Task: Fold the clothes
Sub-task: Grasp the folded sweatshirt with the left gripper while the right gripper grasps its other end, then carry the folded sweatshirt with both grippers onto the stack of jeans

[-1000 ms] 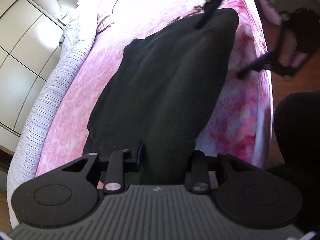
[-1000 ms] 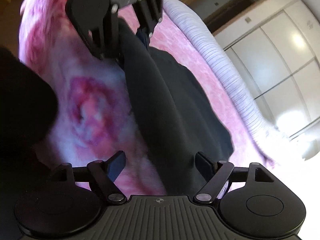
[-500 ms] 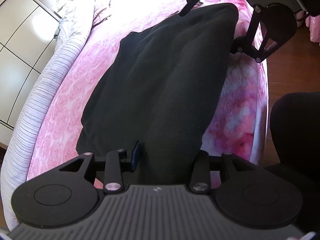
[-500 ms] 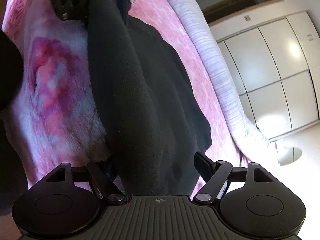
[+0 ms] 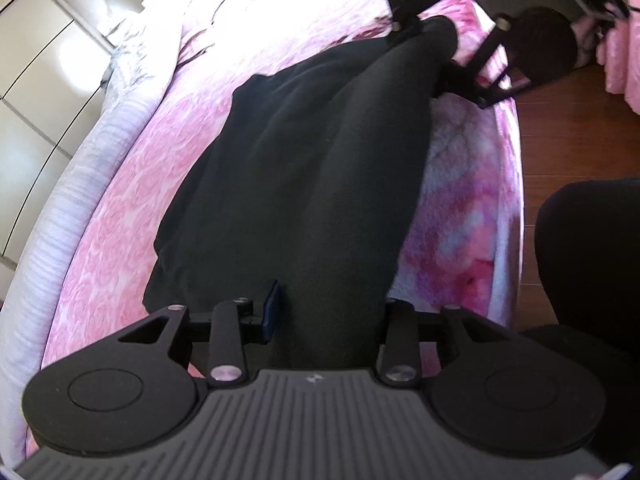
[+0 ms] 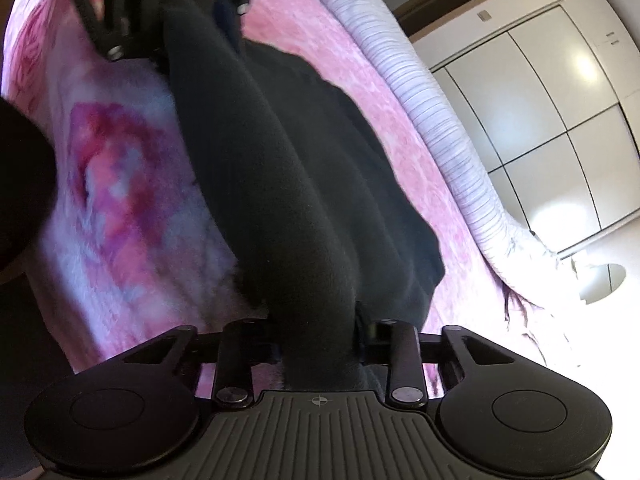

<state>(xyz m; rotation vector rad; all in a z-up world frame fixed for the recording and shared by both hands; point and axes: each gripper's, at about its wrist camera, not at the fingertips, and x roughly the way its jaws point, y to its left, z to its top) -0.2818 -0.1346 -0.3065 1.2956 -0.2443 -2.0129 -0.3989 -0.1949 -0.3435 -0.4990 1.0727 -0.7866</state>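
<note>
Both pairs of jaws stand narrow and pinch the same black garment (image 5: 304, 168), one at each end. Those of the right gripper (image 6: 318, 344) have just been closing, and thick bunched cloth now fills the gap between them; those of the left gripper (image 5: 326, 320) have also just drawn in a little, with a fold of the cloth pressed between them and one blue pad (image 5: 271, 311) showing at its side. From the left wrist view the right gripper (image 5: 436, 56) shows at the far end of the garment, close to the bed's edge beside the wooden floor (image 5: 560, 128). From the right wrist view the left gripper (image 6: 176, 28) shows at the opposite end. Between the two, the garment lies stretched lengthwise on the pink bed cover (image 5: 132, 208), along the side nearest the person, with its loose part spread toward the middle of the bed. A striped grey quilt (image 6: 424, 92) is rolled along the bed's far edge, and white cupboard doors (image 6: 528, 92) stand behind it
</note>
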